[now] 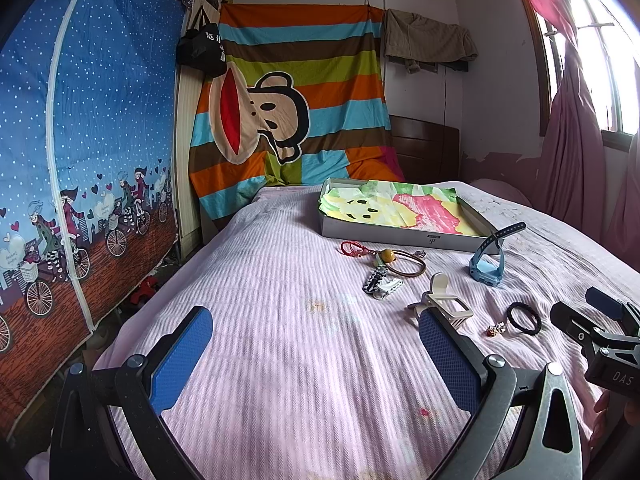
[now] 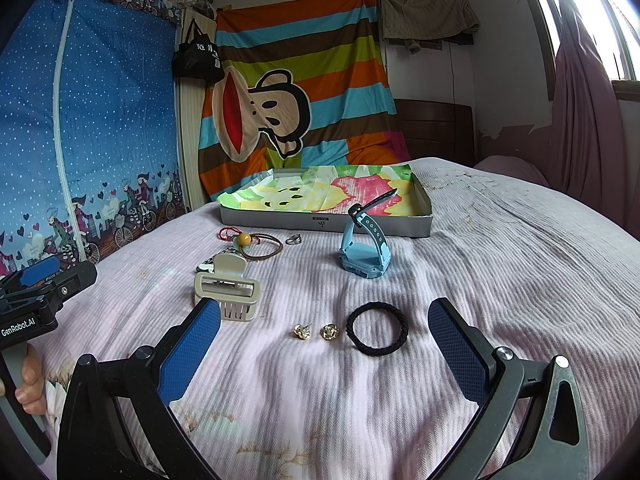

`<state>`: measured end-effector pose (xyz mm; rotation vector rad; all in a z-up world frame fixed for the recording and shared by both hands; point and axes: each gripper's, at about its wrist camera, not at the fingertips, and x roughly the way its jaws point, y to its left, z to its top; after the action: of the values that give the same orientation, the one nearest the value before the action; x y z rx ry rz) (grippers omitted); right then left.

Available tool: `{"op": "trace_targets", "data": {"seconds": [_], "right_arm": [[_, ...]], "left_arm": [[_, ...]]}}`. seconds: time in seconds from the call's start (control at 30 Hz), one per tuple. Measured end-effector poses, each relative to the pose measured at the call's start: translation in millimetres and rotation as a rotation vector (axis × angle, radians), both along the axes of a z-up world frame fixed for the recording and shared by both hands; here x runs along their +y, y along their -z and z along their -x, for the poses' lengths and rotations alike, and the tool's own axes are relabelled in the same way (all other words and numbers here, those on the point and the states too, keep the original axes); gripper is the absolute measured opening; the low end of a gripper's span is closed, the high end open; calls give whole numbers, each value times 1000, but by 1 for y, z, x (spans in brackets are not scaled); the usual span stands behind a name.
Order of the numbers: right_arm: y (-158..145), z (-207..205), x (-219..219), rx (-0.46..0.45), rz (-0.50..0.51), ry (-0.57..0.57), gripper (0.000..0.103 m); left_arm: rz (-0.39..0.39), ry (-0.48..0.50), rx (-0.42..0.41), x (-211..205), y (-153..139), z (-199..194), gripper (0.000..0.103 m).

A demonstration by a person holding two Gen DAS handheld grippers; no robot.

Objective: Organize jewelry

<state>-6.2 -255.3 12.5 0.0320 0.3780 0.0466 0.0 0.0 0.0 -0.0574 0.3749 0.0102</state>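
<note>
Both sets of jaws are standing wide apart and gripping nothing. We're holding the right gripper [image 2: 324, 344] low over the bedspread [image 2: 500, 248], and the two gold earrings [image 2: 316, 332] and the black hair tie [image 2: 377, 329] are lying just ahead, between its pads. We're holding the left gripper [image 1: 316, 360] further left, over bare cover; its right pad is overlapping the white claw clip [image 1: 442, 306] in that view, and we can't tell whether they're touching.

Beyond those, the blue watch [image 2: 362, 250] is standing propped on its strap near the box. The brown hair band with the amber bead [image 2: 258, 245], a red cord [image 2: 226, 233], a small silver ring [image 2: 295, 239] and a black-and-white clip [image 1: 378, 282] are clustering to its left. The shallow grey box [image 2: 320, 222], lined with a printed cloth, is sitting at the far end with nothing in it, so we're judging the sorting as not yet begun.

Risks we're seeing from here:
- Earrings are small and lying close together on soft ribbed fabric. Closing on one is likely pinching cloth or knocking the other aside.
- Hair tie is lying flat; pads may be sliding over it unless one goes inside the loop.
- Watch is balancing on its strap; a brush on the way to the box is probably tipping it.
- Both grippers are working close together, so a clash is possible.
</note>
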Motion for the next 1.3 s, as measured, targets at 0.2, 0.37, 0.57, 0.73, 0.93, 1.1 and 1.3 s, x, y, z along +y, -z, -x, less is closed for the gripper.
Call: {"op": "trace_targets", "data": {"seconds": [0.2, 0.37, 0.57, 0.73, 0.93, 1.1, 1.3], "right_arm": [[0, 0, 0, 0, -1, 0, 102], [-1, 0, 0, 0, 0, 0, 102], [-1, 0, 1, 0, 0, 1, 102], [-1, 1, 1, 0, 0, 0, 102], [-1, 1, 0, 0, -1, 1, 102], [-1, 0, 1, 2, 0, -2, 102], [1, -4, -1, 10, -7, -8, 102]], "left_arm": [[1, 0, 0, 0, 0, 0, 103], [0, 1, 0, 0, 0, 0, 103], [0, 0, 0, 0, 0, 0, 103], [1, 0, 0, 0, 0, 0, 103], [0, 0, 0, 0, 0, 0, 103], [-1, 0, 1, 0, 0, 0, 103], [-8, -13, 8, 0, -1, -1, 103]]}}
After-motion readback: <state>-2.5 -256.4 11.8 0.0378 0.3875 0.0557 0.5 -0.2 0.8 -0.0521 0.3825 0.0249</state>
